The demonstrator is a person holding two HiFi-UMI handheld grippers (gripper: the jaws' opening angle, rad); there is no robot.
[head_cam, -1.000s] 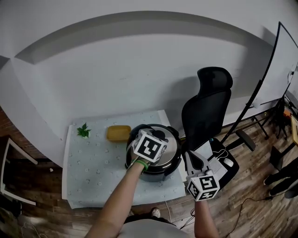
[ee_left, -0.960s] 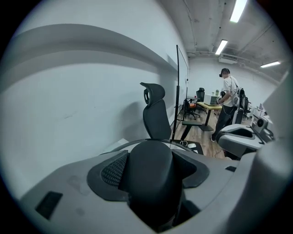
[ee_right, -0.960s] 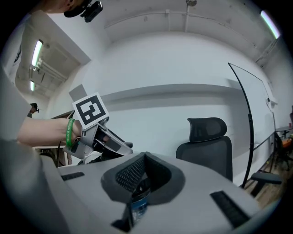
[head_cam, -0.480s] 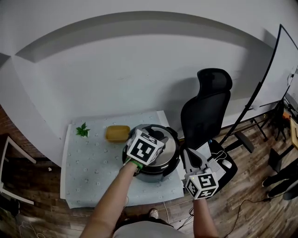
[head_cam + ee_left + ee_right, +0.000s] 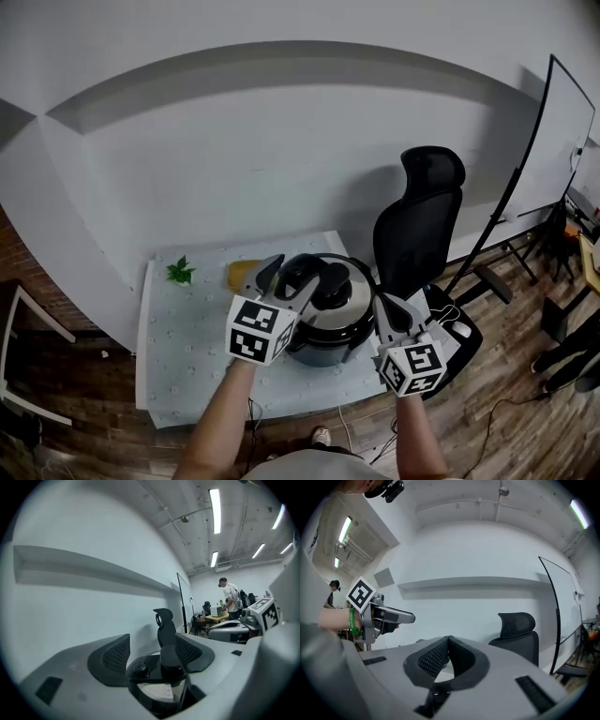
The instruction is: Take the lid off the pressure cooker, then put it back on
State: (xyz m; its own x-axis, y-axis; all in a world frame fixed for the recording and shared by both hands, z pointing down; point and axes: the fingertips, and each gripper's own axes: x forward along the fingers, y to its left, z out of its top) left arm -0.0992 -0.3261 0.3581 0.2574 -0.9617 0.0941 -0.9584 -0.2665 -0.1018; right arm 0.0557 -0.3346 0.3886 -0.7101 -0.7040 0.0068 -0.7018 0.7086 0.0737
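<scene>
Lid (image 5: pixel 345 298) sits on the pressure cooker (image 5: pixel 323 343) mid-frame, my left gripper (image 5: pixel 289 274) spread wide at its left edge, right gripper (image 5: pixel 392 307) pinched shut.

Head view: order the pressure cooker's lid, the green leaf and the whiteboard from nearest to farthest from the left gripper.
1. Pressure cooker's lid, just ahead of the left gripper.
2. Green leaf, off to the gripper's left.
3. Whiteboard, standing far off to the right.

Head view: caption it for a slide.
Left hand-held gripper, jaws apart, hovers by the lidded pressure cooker.
</scene>
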